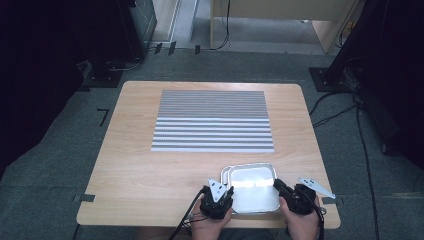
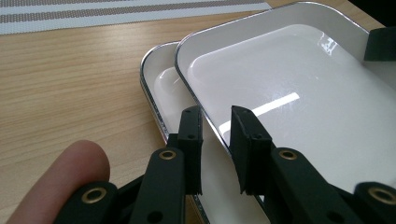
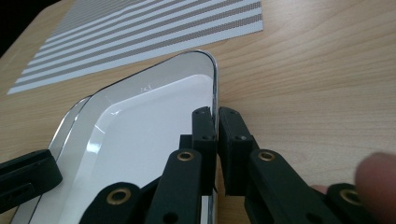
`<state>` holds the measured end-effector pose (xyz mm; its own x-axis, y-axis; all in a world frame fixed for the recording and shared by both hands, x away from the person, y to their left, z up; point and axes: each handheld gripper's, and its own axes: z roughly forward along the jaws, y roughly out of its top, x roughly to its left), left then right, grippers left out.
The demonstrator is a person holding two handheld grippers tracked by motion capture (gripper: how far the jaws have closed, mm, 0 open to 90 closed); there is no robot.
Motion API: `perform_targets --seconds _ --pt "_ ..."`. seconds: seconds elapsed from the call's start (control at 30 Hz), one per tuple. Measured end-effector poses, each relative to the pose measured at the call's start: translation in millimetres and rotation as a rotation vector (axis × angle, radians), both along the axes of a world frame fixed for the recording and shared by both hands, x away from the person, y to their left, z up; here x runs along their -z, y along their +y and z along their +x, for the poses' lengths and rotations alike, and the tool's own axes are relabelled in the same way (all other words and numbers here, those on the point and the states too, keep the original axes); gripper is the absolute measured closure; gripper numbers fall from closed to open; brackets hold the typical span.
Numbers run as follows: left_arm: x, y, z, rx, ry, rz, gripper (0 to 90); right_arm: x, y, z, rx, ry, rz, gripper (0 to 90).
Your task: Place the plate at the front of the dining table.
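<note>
Right claw [image 3: 217,135] pinches upper tray's [image 3: 140,140] rim; left claw [image 2: 215,140] straddles its other edge.

No legible text, label, brand, number or sign anywhere. Plain grey and white stripes on the placemat [image 1: 213,121], without lettering. Bare white enamel on the two stacked trays [image 2: 299,88], only glare across the upper one. Unmarked black jaws on both grippers. Bare wood grain on the table [image 1: 135,170], with dark tape tabs at its edges carrying no writing.
</note>
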<state>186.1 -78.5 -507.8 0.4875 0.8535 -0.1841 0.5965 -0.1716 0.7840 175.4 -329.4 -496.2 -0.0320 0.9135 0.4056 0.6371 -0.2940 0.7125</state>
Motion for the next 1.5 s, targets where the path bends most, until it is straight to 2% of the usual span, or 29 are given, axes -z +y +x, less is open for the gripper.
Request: perform_targets --seconds 0.1,0.13,0.17,0.3,0.4,0.47,0.5,0.6,0.73,0.77,1.03,1.17,1.23,1.27,1.3,1.37,1.5 --pt "0.3 -0.4 0.6 0.003 0.006 -0.014 72.0 1.5 -3.3 -0.1 0.030 0.015 0.061 87.9" --pt "0.3 -0.4 0.6 0.003 0.006 -0.014 70.4 1.5 -3.3 -0.1 0.030 0.015 0.061 87.9" --pt "-0.7 0.0 1.4 0.004 0.010 -0.026 68.8 2.6 -6.1 -0.6 0.051 0.018 0.096 88.2" --pt "-3.5 2.4 3.0 -0.008 0.007 -0.052 65.4 2.4 -4.5 -3.2 0.068 0.001 0.087 88.7" --pt "-6.5 5.4 5.7 -0.009 0.015 -0.081 65.5 -0.1 -3.6 -5.1 0.078 -0.022 0.111 88.5" --pt "-7.7 6.1 6.7 -0.008 0.013 -0.083 67.2 -1.3 -3.0 -5.5 0.078 -0.034 0.115 88.4" --pt "-9.5 7.0 8.3 -0.006 0.012 -0.088 68.8 -3.3 -1.4 -4.9 0.075 -0.053 0.123 88.3" --pt "-18.5 10.5 13.7 -0.019 -0.005 -0.101 72.5 -5.8 2.1 -3.4 0.071 -0.060 0.154 88.3" --pt "-22.1 14.1 16.3 -0.034 -0.008 -0.114 74.7 -10.0 7.2 -0.9 0.062 -0.057 0.174 88.3" --pt "-27.1 21.3 20.7 -0.050 -0.009 -0.133 76.4 -13.2 10.7 2.7 0.054 -0.062 0.176 88.3" --pt "-34.7 38.1 32.2 -0.090 -0.018 -0.153 78.9 -24.9 27.6 17.6 0.019 -0.091 0.144 88.2" --pt "-37.8 50.3 44.8 -0.122 -0.028 -0.161 80.0 -28.4 39.6 35.7 -0.012 -0.087 0.134 88.3" --pt "-38.5 52.7 47.5 -0.131 -0.031 -0.164 80.4 -28.8 42.6 39.4 -0.015 -0.084 0.131 88.4" --pt "-40.1 57.8 53.2 -0.144 -0.035 -0.170 81.1 -29.5 48.6 46.9 -0.027 -0.085 0.120 88.6" --pt "-40.1 57.8 53.2 -0.144 -0.035 -0.170 81.3 -29.5 48.6 46.9 -0.027 -0.085 0.120 88.6" --pt "-41.7 62.8 59.2 -0.154 -0.041 -0.169 81.6 -31.9 57.0 59.0 -0.041 -0.085 0.106 88.8" --pt "-43.7 73.1 76.8 -0.179 -0.042 -0.162 81.7 -37.0 67.4 76.6 -0.055 -0.082 0.087 88.8"
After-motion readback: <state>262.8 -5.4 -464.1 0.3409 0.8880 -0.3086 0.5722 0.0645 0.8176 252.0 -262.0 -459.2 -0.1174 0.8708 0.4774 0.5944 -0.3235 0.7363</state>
